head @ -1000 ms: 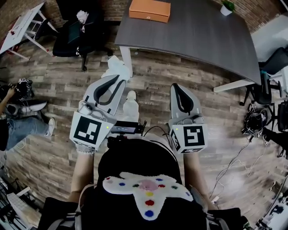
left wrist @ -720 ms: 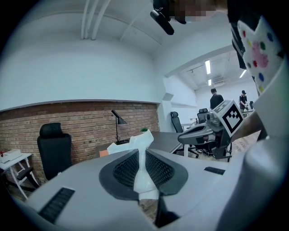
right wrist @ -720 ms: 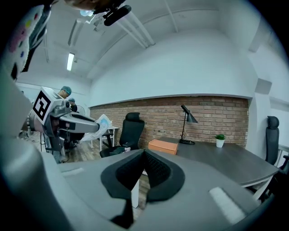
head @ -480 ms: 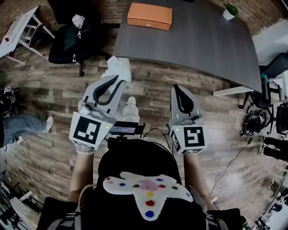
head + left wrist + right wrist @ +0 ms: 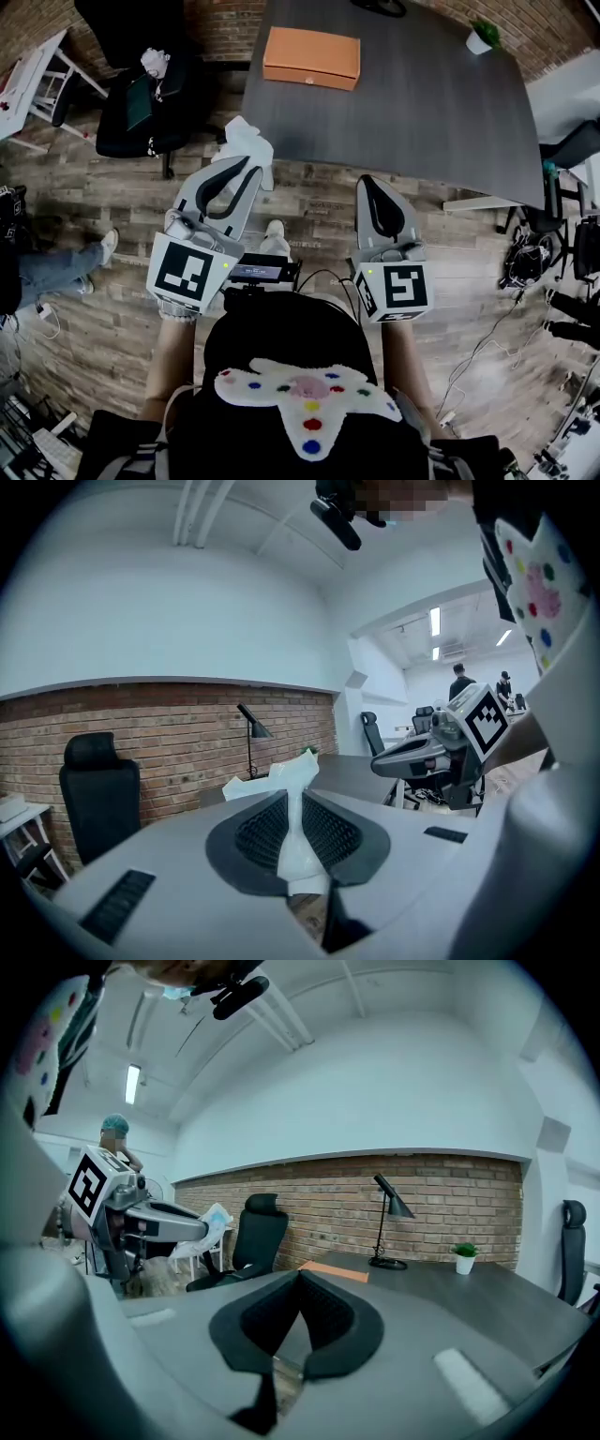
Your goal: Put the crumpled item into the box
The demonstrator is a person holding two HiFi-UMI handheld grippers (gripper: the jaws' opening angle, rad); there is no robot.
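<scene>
In the head view the crumpled white item sticks out past the tips of my left gripper, which is shut on it over the wood floor, just short of the dark table's near edge. The left gripper view shows the white item pinched between the ribbed pads of that gripper. The orange box lies closed on the table, ahead of both grippers. My right gripper is held beside the left one; in its own view the right gripper has its tips together with nothing between them.
A black office chair stands left of the table. A small potted plant sits at the table's far right corner and a black desk lamp stands by the brick wall. A person's legs are at the left; cables lie at the right.
The table and the orange box have slid lower and nearer in the head view as I move toward them. Both grippers keep their pose. The person's legs at the left have shifted.
</scene>
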